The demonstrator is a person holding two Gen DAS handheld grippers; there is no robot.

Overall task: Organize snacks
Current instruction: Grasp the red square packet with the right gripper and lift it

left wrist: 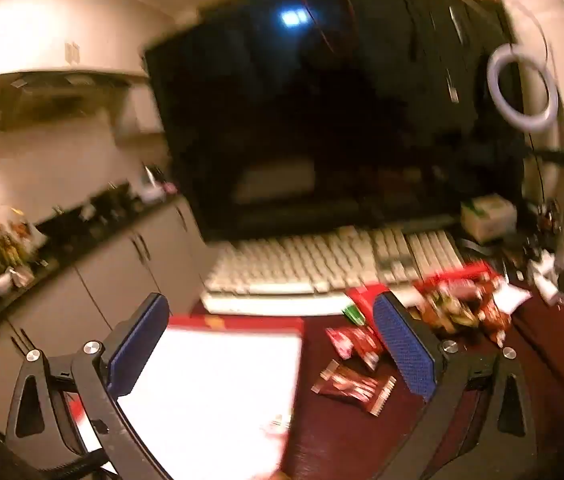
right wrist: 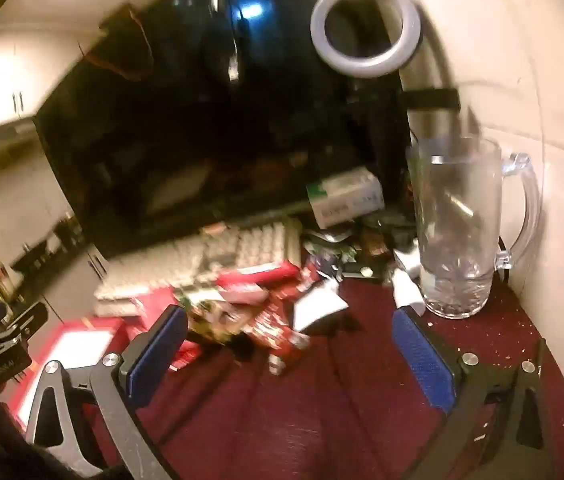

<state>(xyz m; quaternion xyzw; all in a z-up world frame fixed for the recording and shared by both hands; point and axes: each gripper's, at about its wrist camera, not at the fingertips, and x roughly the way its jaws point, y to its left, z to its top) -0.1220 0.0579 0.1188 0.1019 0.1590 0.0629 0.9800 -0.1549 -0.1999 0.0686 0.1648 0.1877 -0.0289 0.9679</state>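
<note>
Several red snack packets lie on a dark red table [left wrist: 346, 440]. In the left wrist view, two small red wrappers [left wrist: 356, 386] lie between the blue pads of my left gripper [left wrist: 270, 344], which stands open above them and above a red-rimmed box with a white inside [left wrist: 218, 392]. A heap of snack packs [left wrist: 458, 300] lies further right. In the right wrist view, that heap of red packets [right wrist: 250, 308] lies ahead of my right gripper [right wrist: 286, 356], whose jaws stand open and hold nothing. The same red box [right wrist: 82, 344] shows at the left, with the left gripper [right wrist: 2, 332] over it.
A white keyboard [left wrist: 322, 268] and a big dark monitor [left wrist: 322, 120] stand behind the snacks. A clear glass mug [right wrist: 462, 232] stands at the right by the wall, a green-white carton [right wrist: 346, 196] behind it. A ring light [right wrist: 366, 28] hangs above. Kitchen counter [left wrist: 42, 248] at left.
</note>
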